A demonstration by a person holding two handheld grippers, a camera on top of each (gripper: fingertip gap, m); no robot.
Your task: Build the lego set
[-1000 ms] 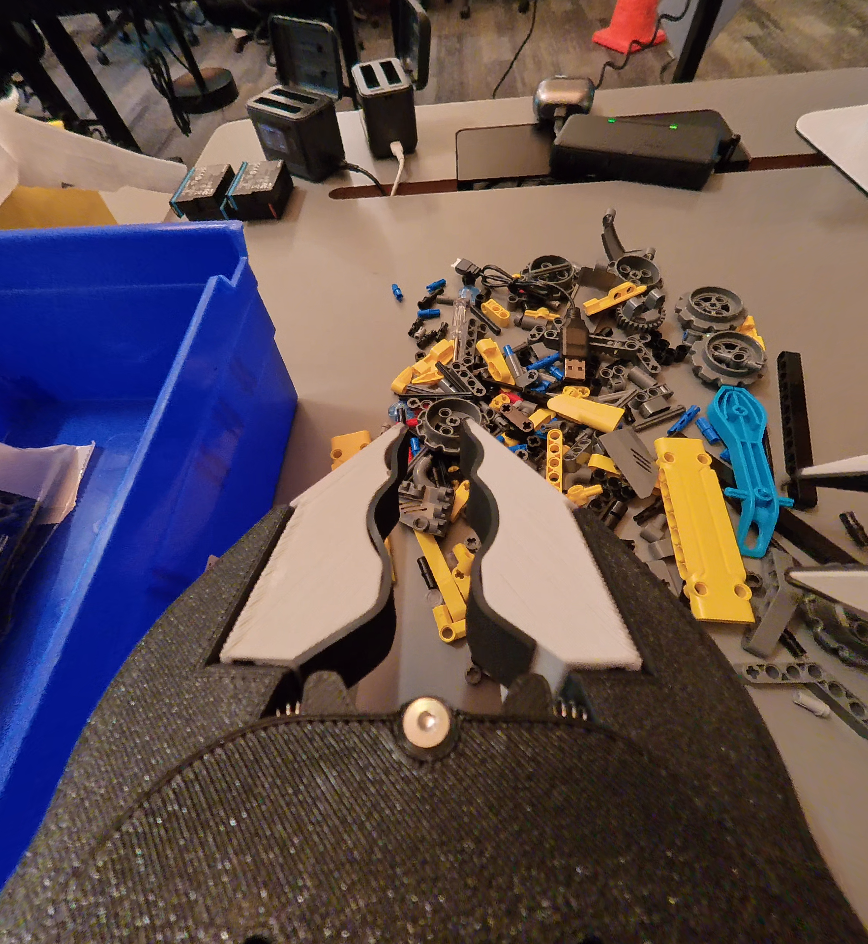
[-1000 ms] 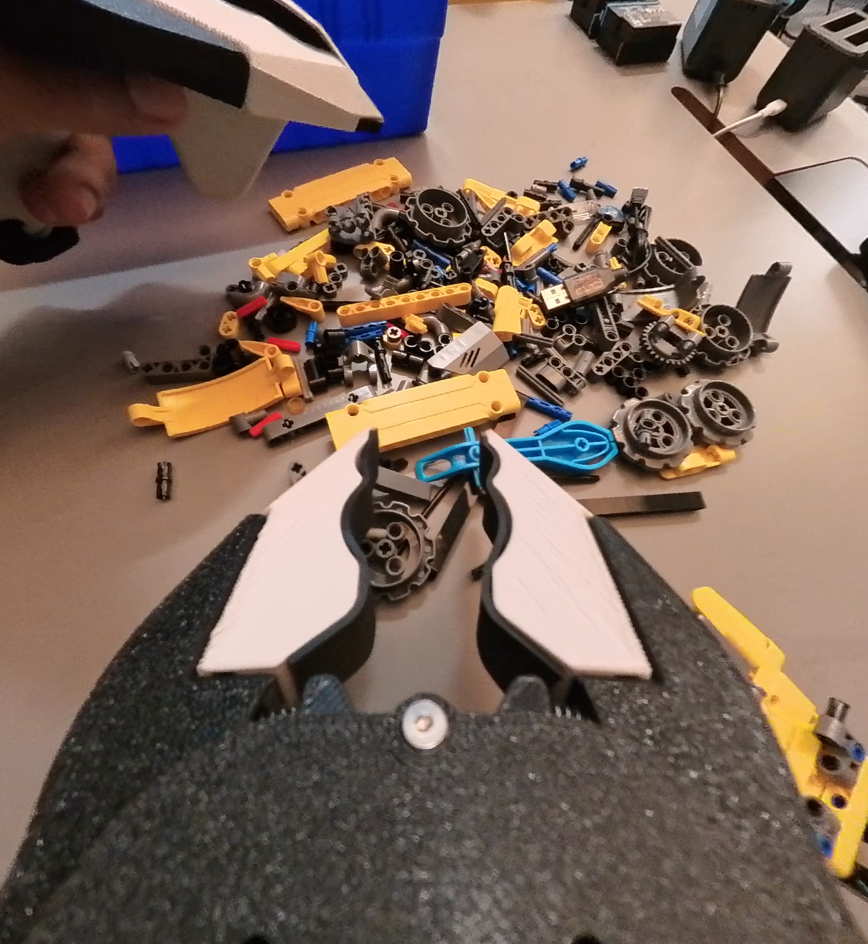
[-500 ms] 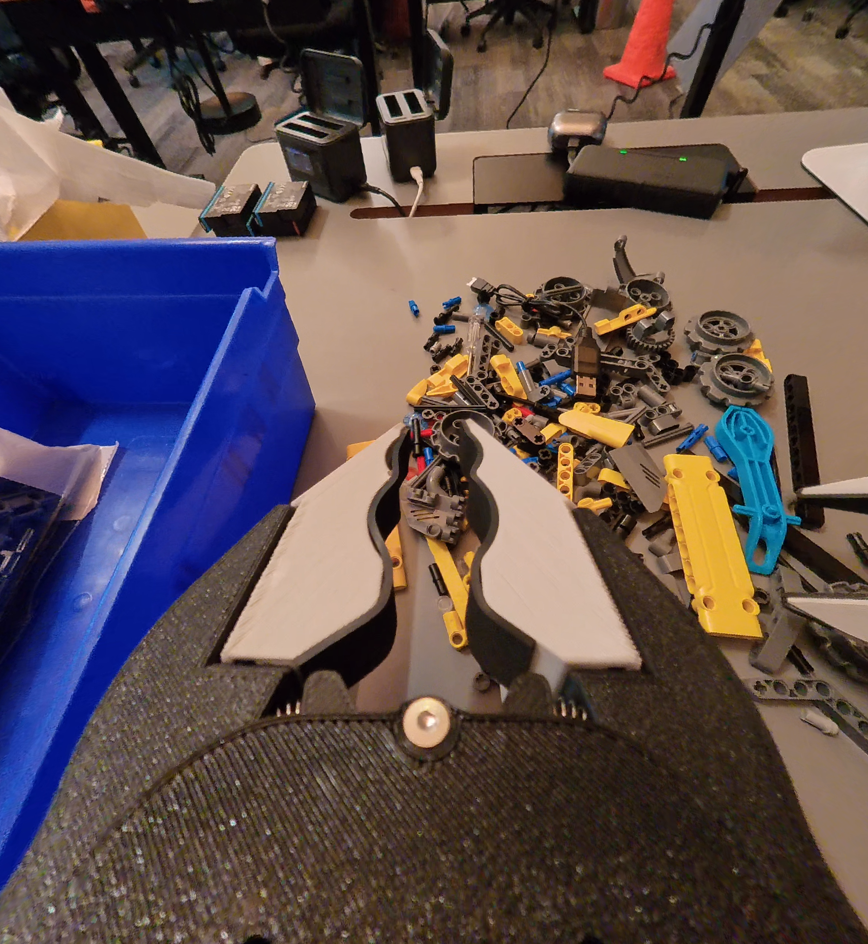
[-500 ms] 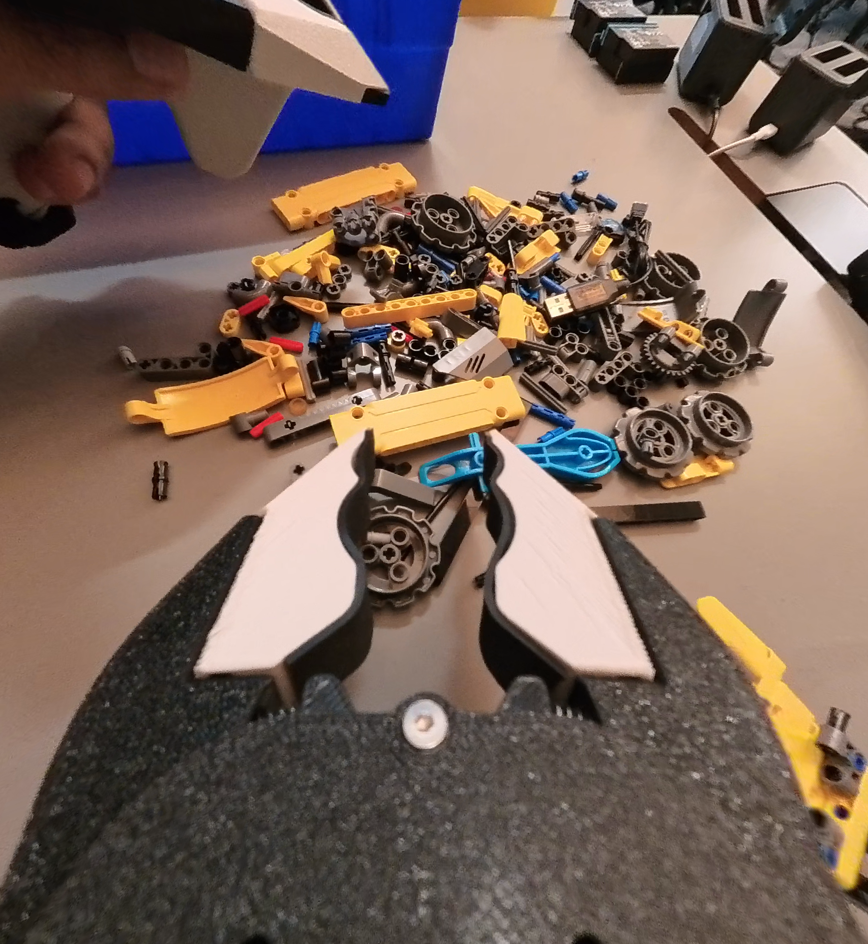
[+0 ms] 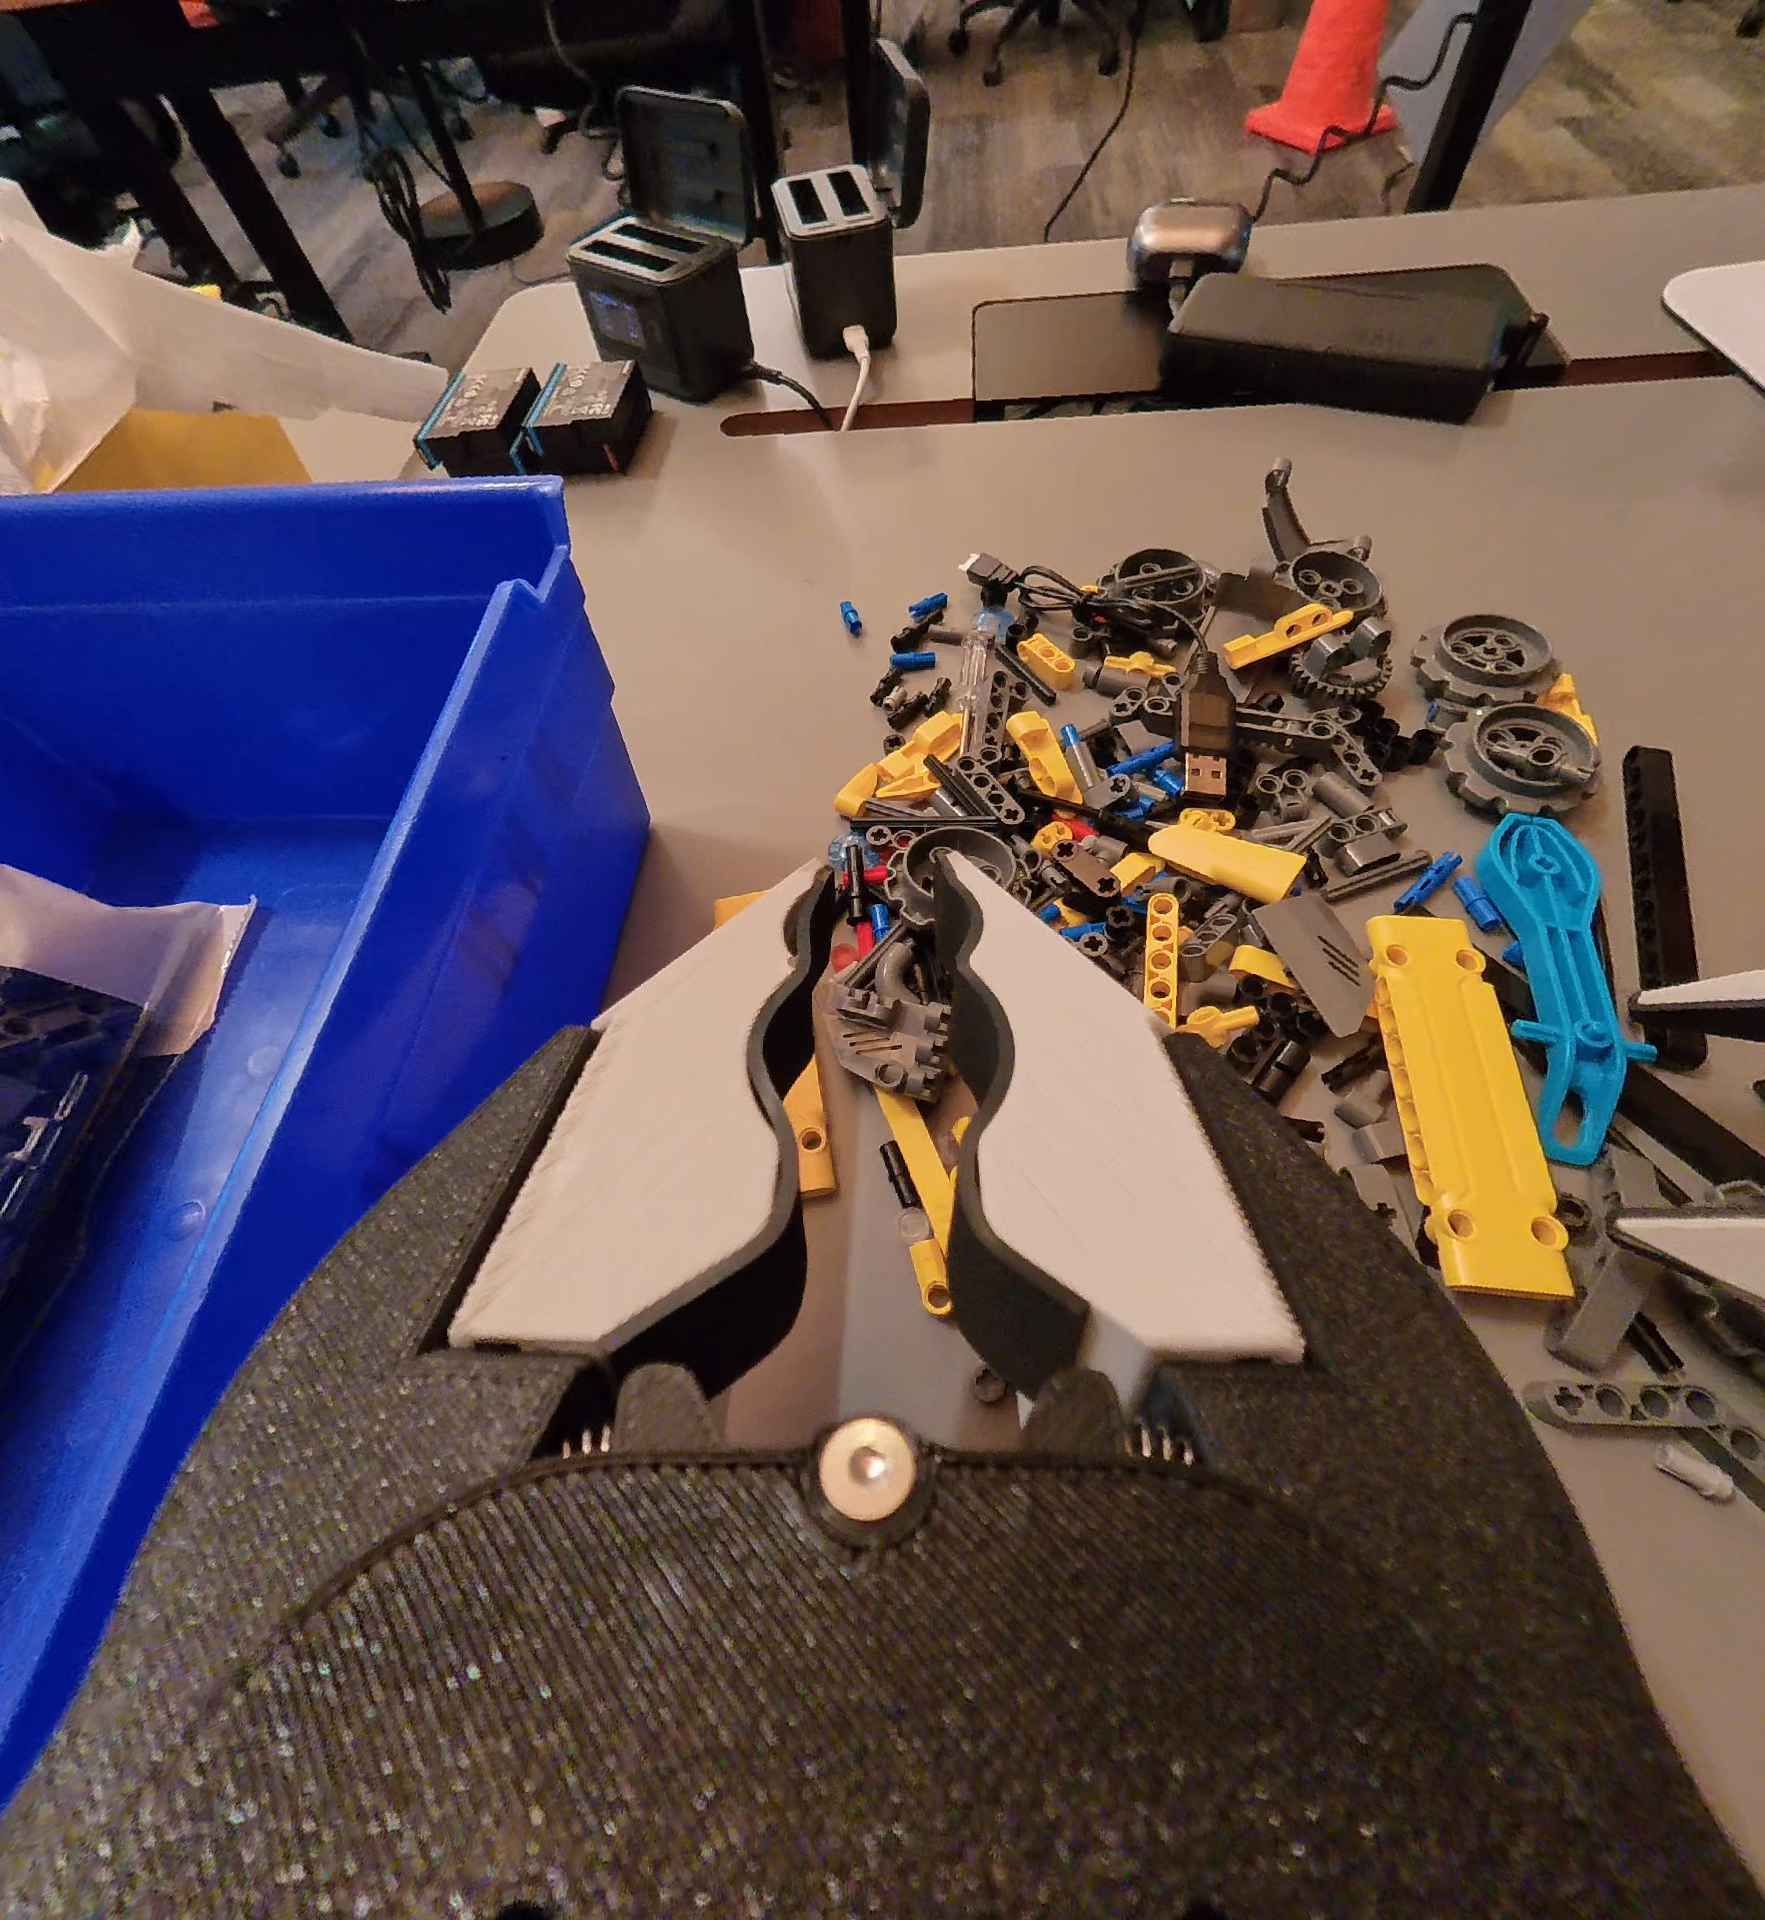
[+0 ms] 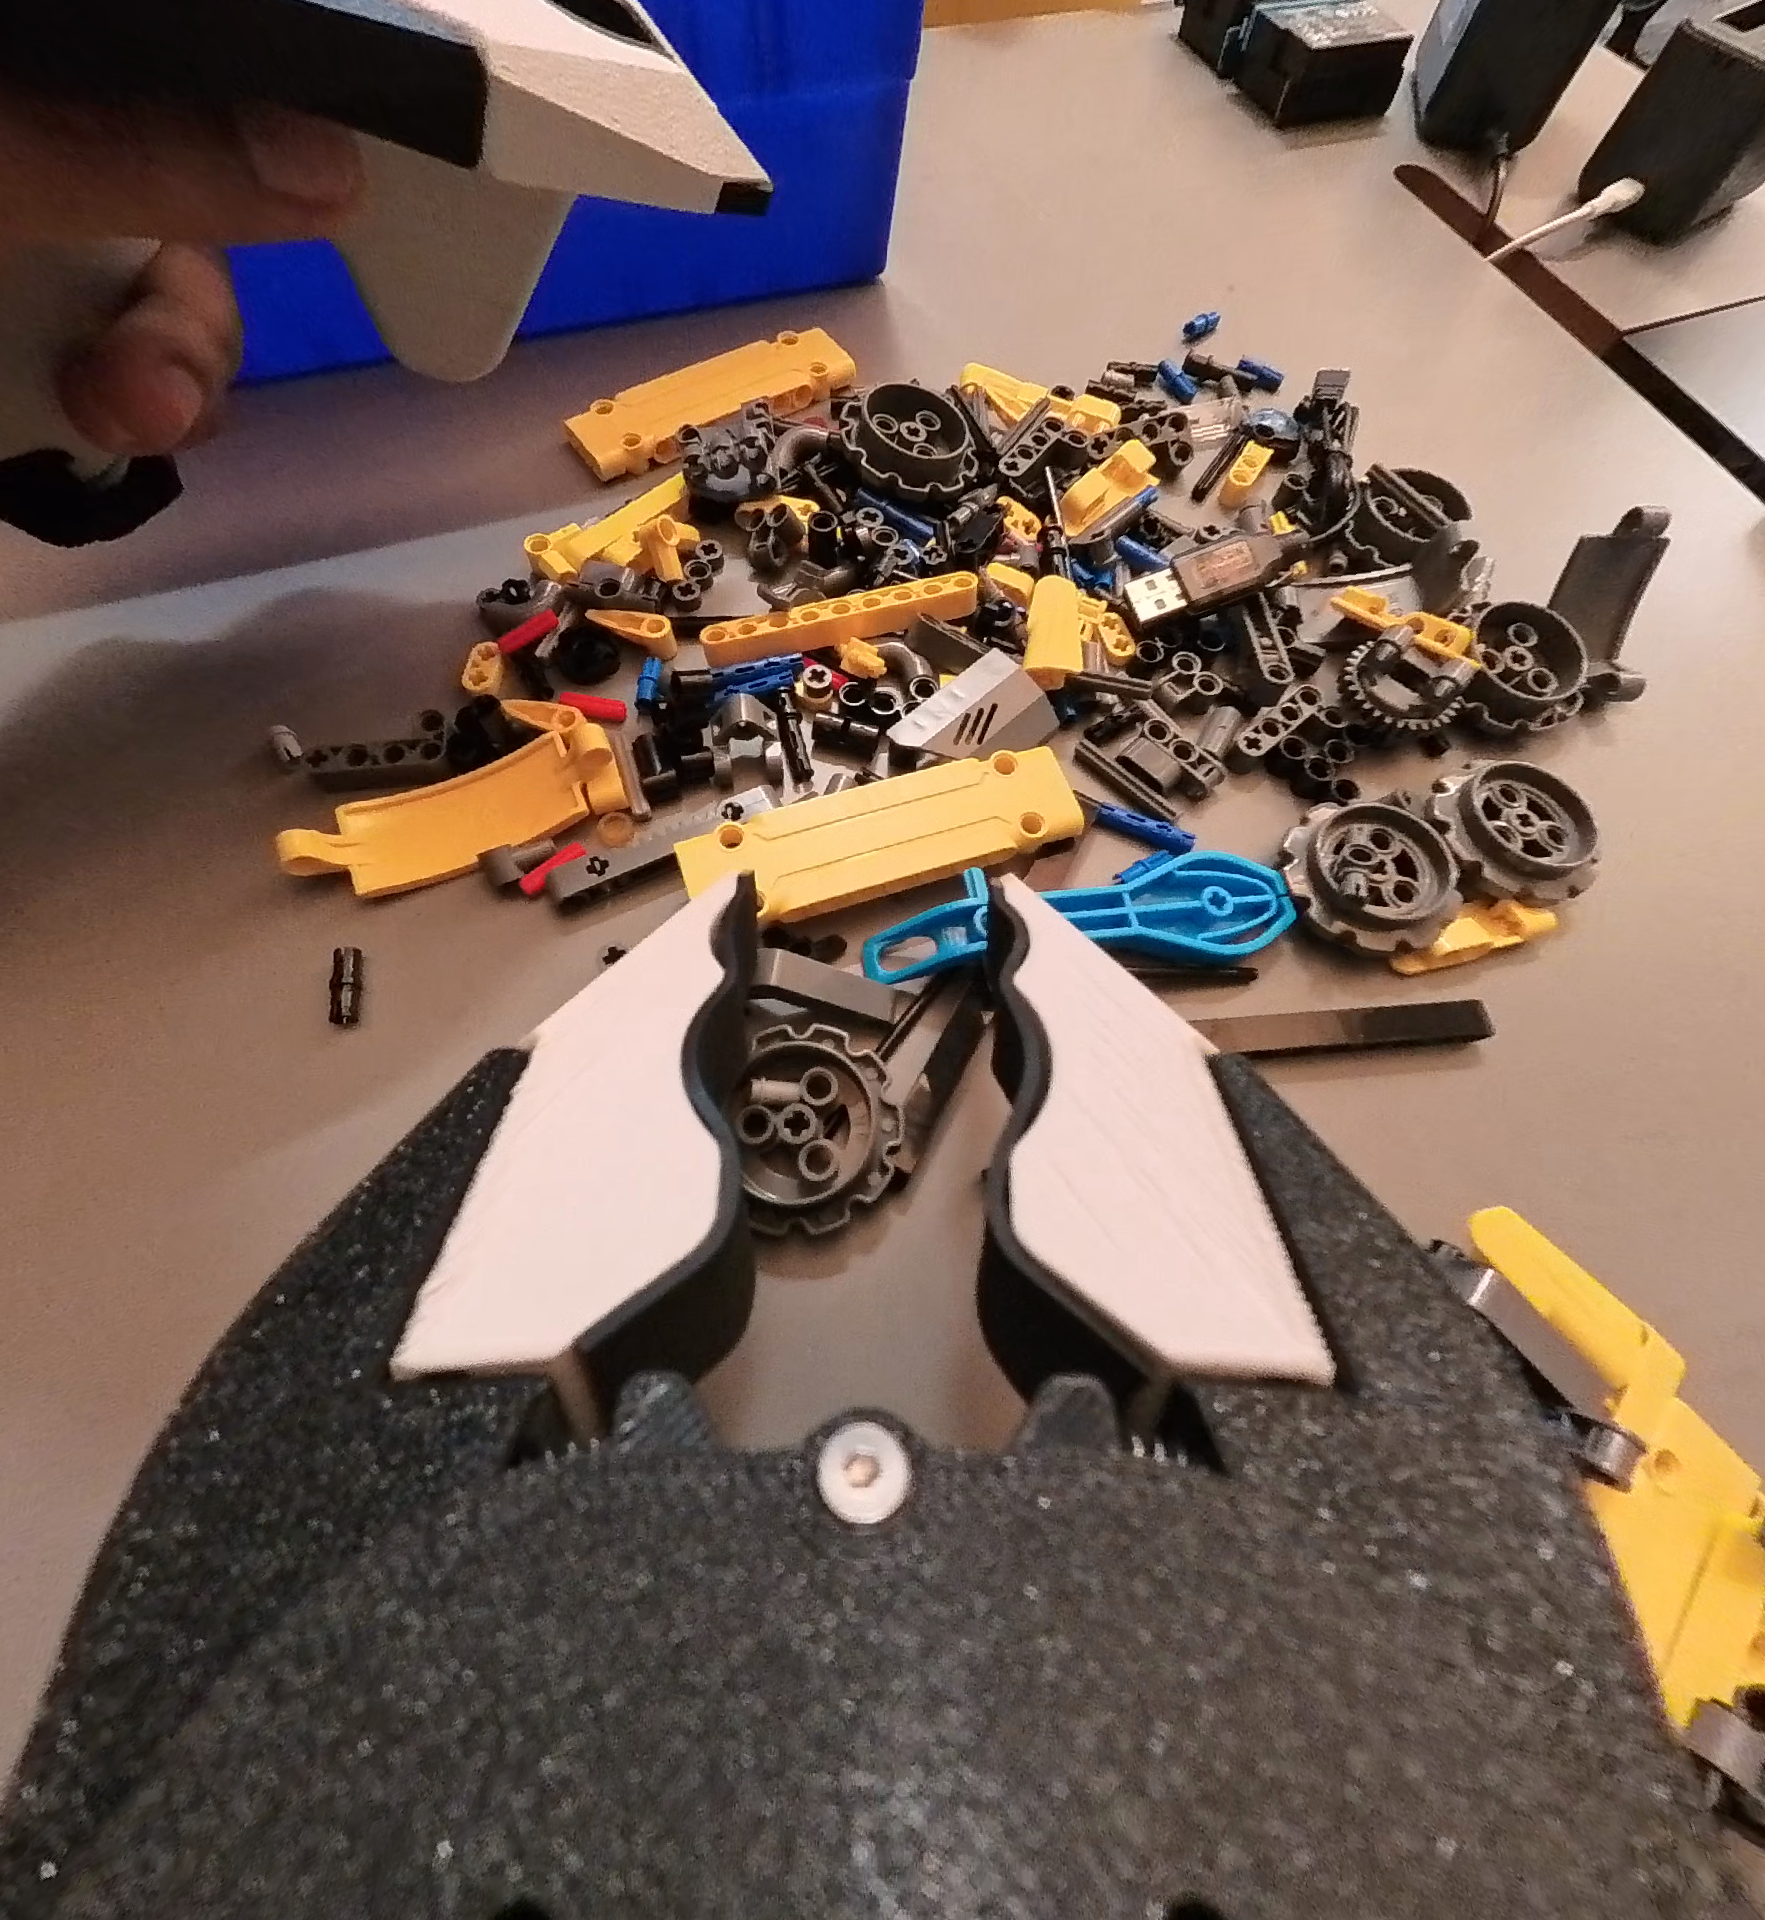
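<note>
A pile of small toy construction parts (image 5: 1200, 821) lies on the grey table (image 5: 753, 582). My left gripper (image 5: 886, 869) hovers over the pile's near-left edge with its fingers narrowly apart. Nothing is clamped between them. A dark grey angular part (image 5: 883, 1039) lies below the gap, beside a yellow panel (image 6: 701, 400). It also shows in the right wrist view (image 6: 743, 457), with the left gripper (image 6: 732, 192) above it. My right gripper (image 6: 870, 883) is open over a dark grey gear wheel (image 6: 805, 1122) at the pile's other edge. Its fingers also show in the left wrist view (image 5: 1621, 1114).
A blue bin (image 5: 504, 727) holding a plastic bag stands left of the pile. Black chargers (image 5: 665, 301), battery packs (image 5: 535, 416) and a black box (image 5: 1325, 343) sit at the table's far edge. A yellow assembly (image 6: 1688, 1496) lies at the right gripper's right. A person's hand (image 6: 130, 343) holds the left gripper. The gap from one gripper's tips to the other's is roughly 15 cm. The dark grey gear wheel (image 6: 805, 1122) is about 5 cm from my right fingertips and 20 cm from my left.
The left wrist view has drawn back and up a little, so more of the bin and far table shows. The right gripper and the parts have hardly moved.
</note>
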